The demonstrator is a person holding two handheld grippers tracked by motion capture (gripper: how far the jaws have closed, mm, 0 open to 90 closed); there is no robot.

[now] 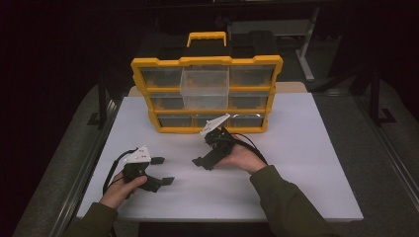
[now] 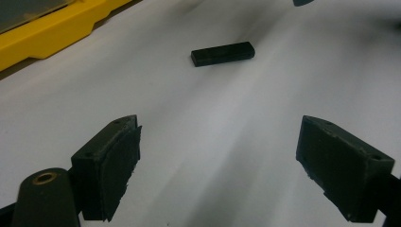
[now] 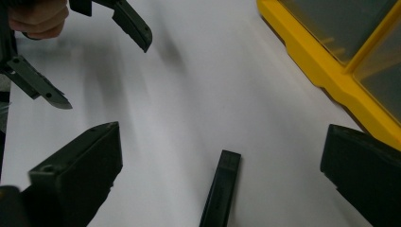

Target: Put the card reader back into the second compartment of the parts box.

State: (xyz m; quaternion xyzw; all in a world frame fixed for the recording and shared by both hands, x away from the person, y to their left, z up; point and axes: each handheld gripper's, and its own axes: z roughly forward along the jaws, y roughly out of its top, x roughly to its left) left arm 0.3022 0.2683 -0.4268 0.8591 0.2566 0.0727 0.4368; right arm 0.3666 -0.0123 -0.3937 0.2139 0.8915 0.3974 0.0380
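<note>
Black, flat and bar-shaped, a small block (image 2: 222, 53) lies on the white table (image 1: 306, 163), near the middle of the surface and just in front of the yellow organiser (image 1: 207, 94) that stands upright at the far edge. Right gripper (image 1: 210, 148) is tilted down over it with jaws spread wide, nothing between the pads; in the right gripper view the block (image 3: 220, 191) sits on the table between the two jaws, lengthwise, closer to the left one in that view, touching neither. Organiser's yellow lower rim (image 3: 321, 71) runs just beside the other jaw there. Left gripper (image 1: 160, 170) rests nearer the front left corner, jaws also wide apart and empty, pointing toward the block across bare table; block lies well ahead of its fingertips in the left gripper view. One clear drawer (image 1: 205, 86) of the organiser juts out in the top row, middle column. Both hands grip the handles from the near edge.
</note>
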